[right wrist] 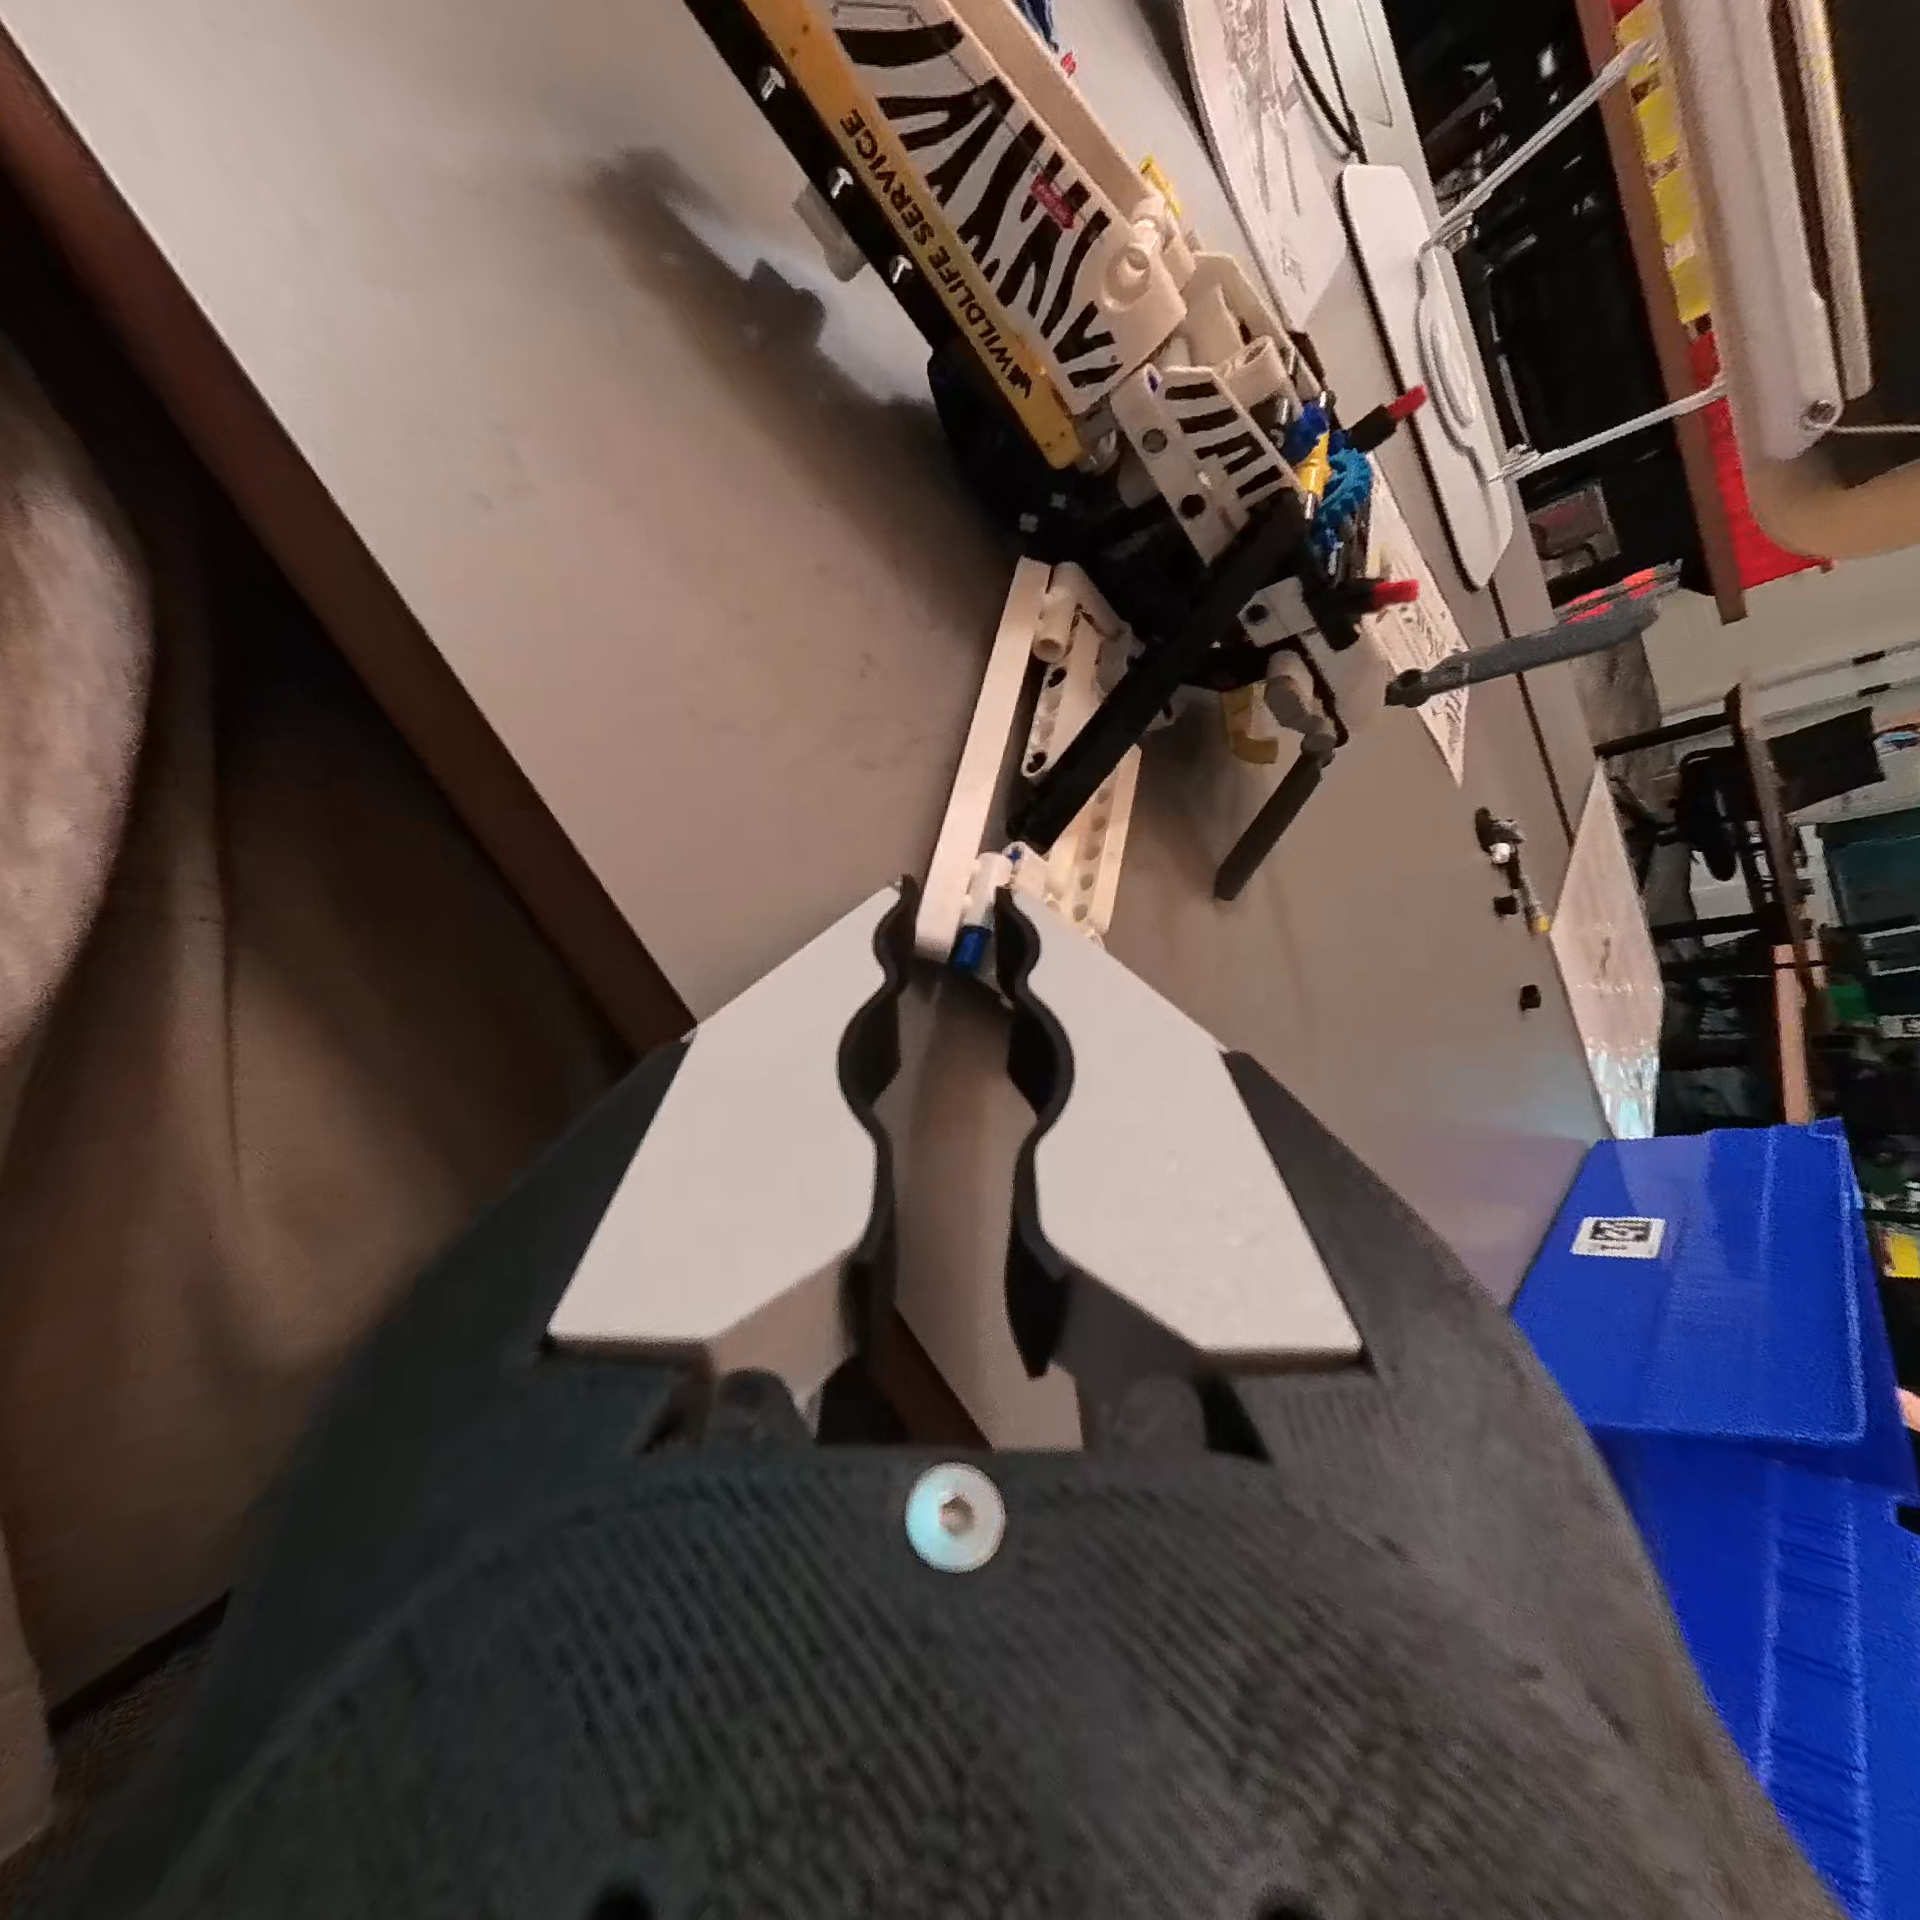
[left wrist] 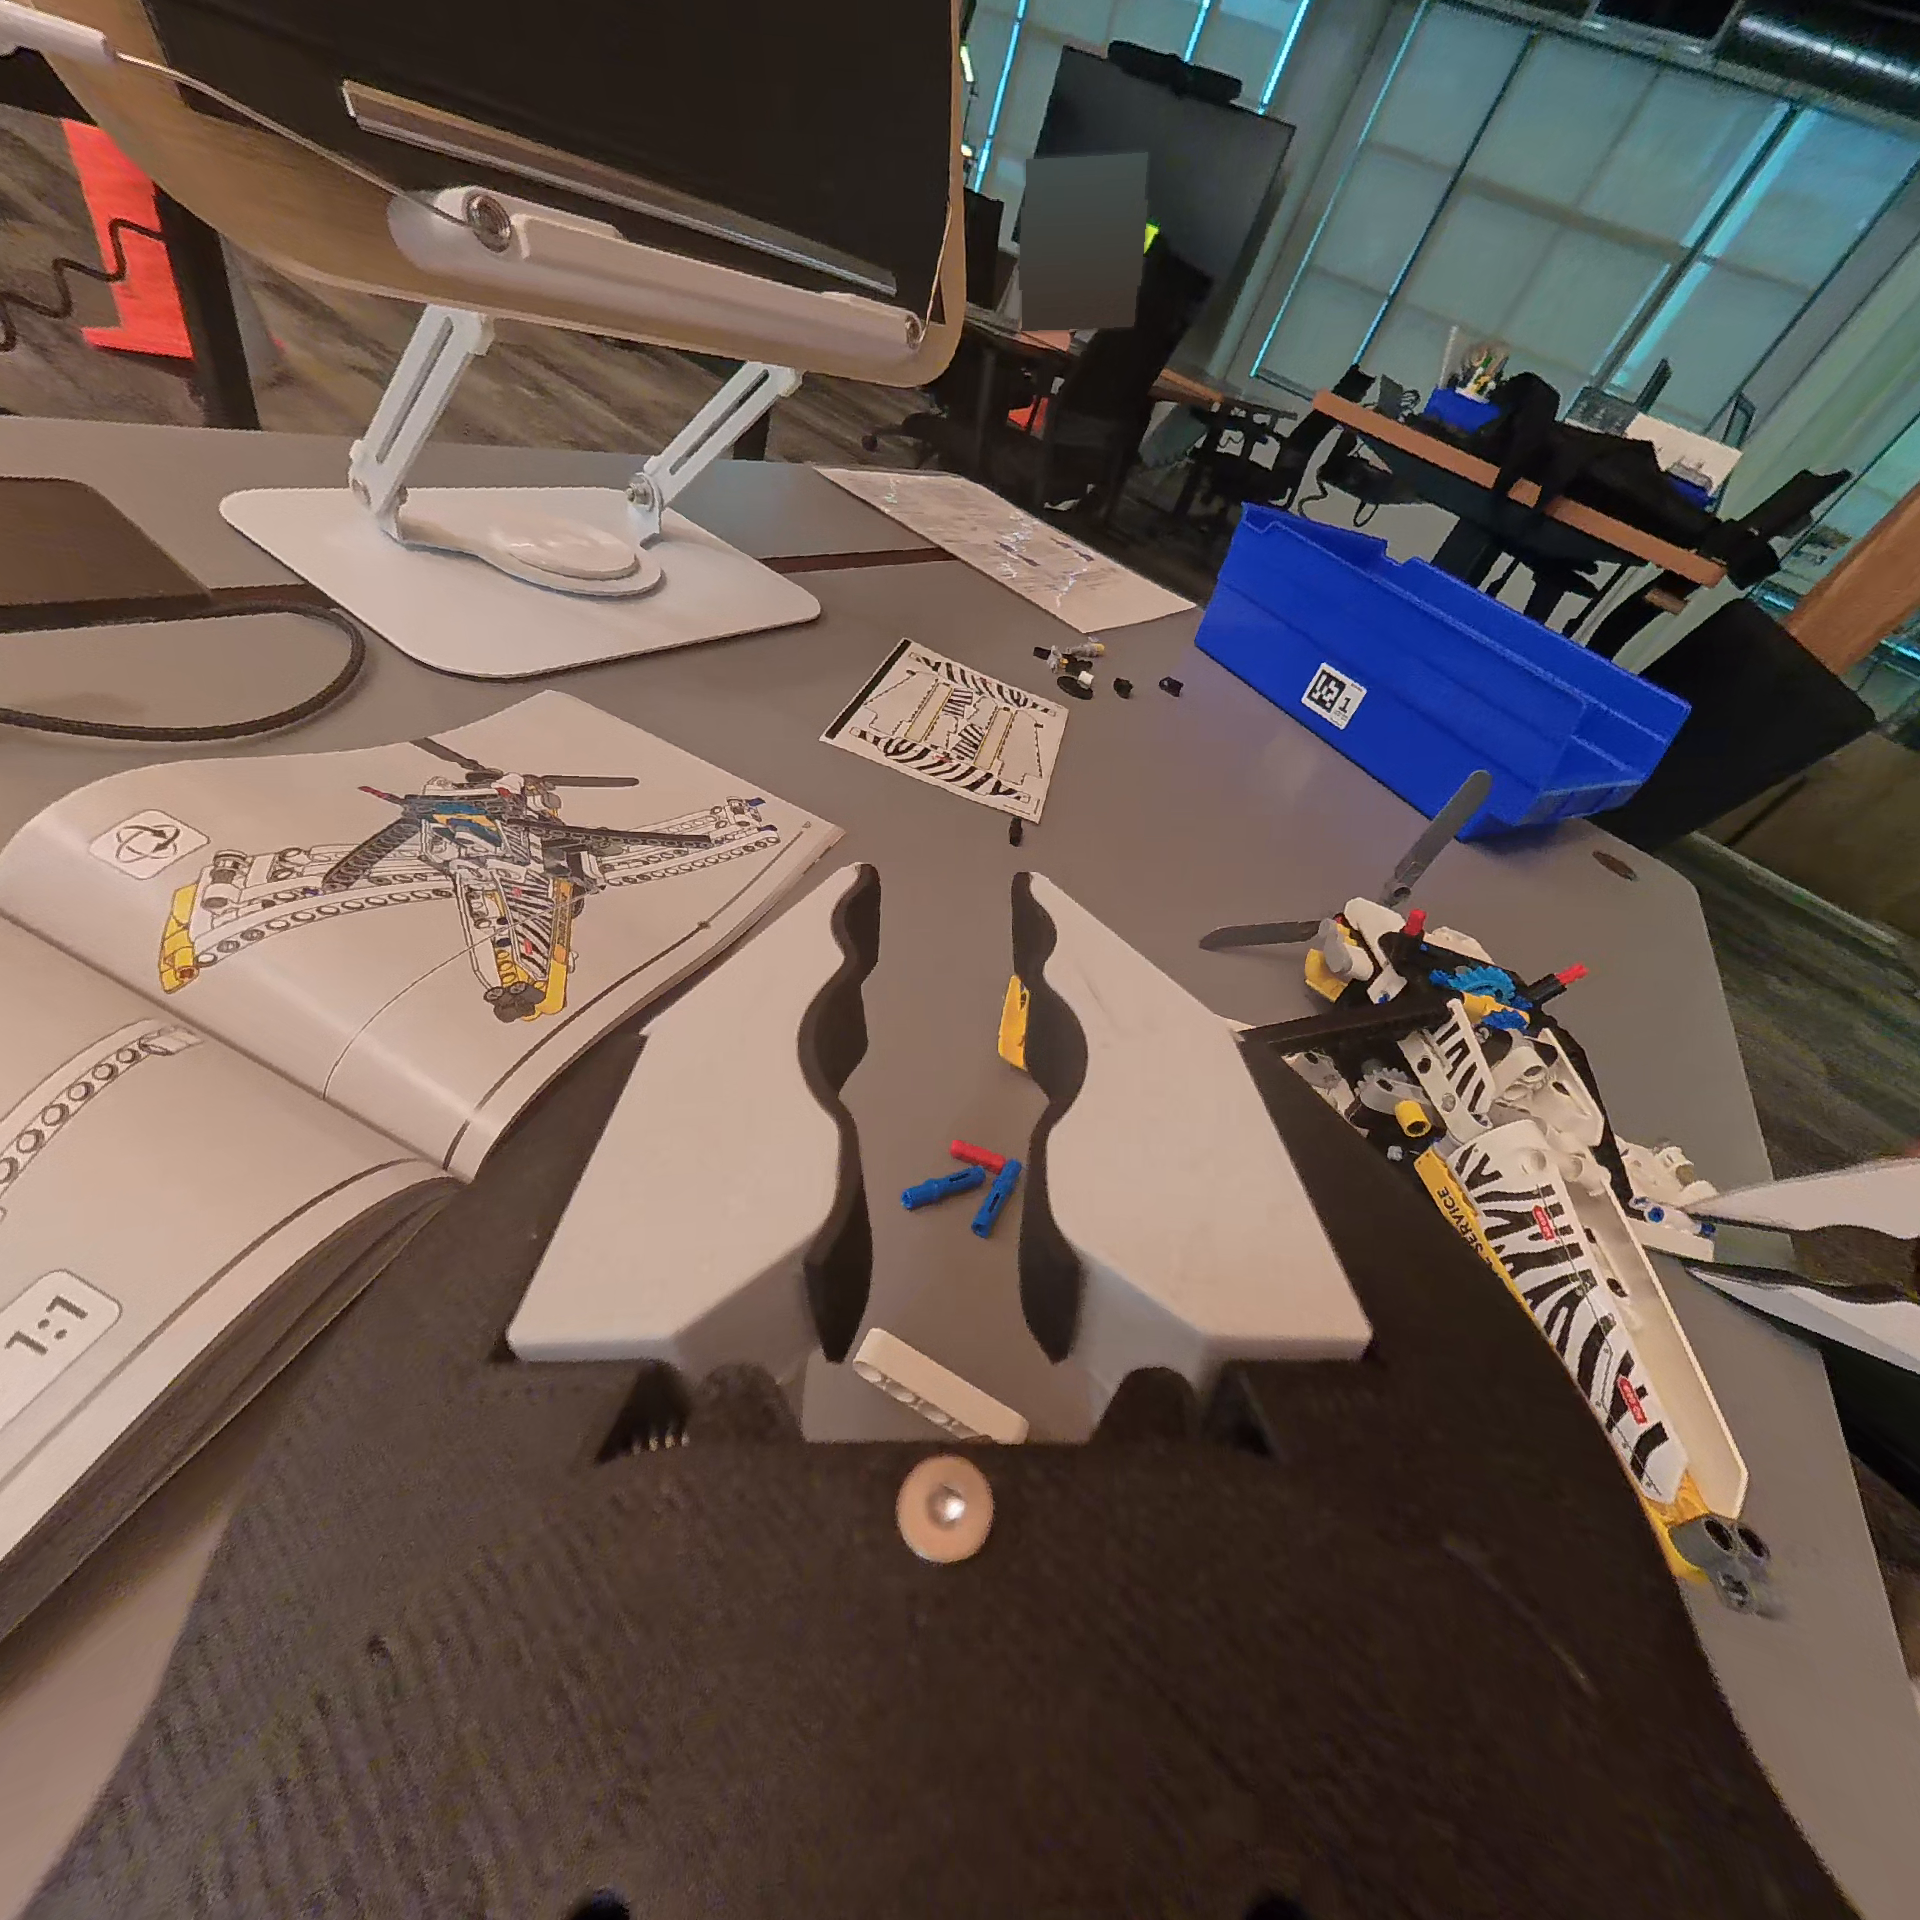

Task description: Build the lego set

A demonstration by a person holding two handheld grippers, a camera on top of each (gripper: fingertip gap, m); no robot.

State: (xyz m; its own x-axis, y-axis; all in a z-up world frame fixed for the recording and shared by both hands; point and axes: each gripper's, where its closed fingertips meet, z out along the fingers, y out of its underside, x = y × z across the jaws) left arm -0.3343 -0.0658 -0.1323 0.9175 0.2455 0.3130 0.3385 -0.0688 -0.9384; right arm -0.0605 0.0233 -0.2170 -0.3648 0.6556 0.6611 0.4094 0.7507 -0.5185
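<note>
The zebra-striped white, yellow and black lego model [left wrist: 1538, 1226] lies on the grey table at the right. My left gripper [left wrist: 943, 894] is open and empty above the table. Between its fingers on the table lie two blue pins [left wrist: 940, 1188], a red pin [left wrist: 975, 1152] and a yellow piece [left wrist: 1013, 1020]. A white beam [left wrist: 935, 1387] lies near the finger bases. My right gripper [right wrist: 954, 920] is shut on the end of a white beam [right wrist: 961, 831] of the model [right wrist: 1039, 239], beside a blue pin. The right gripper also shows in the left wrist view [left wrist: 1766, 1247].
An open instruction booklet [left wrist: 364, 935] lies at the left, with a sticker sheet [left wrist: 945, 743] and small loose parts [left wrist: 1081, 665] beyond. A white stand [left wrist: 520, 582] holds a screen at the back. A blue bin [left wrist: 1434, 665] stands at the back right, also in the right wrist view [right wrist: 1714, 1351]. My right fingertips sit around 30 cm from my left ones.
</note>
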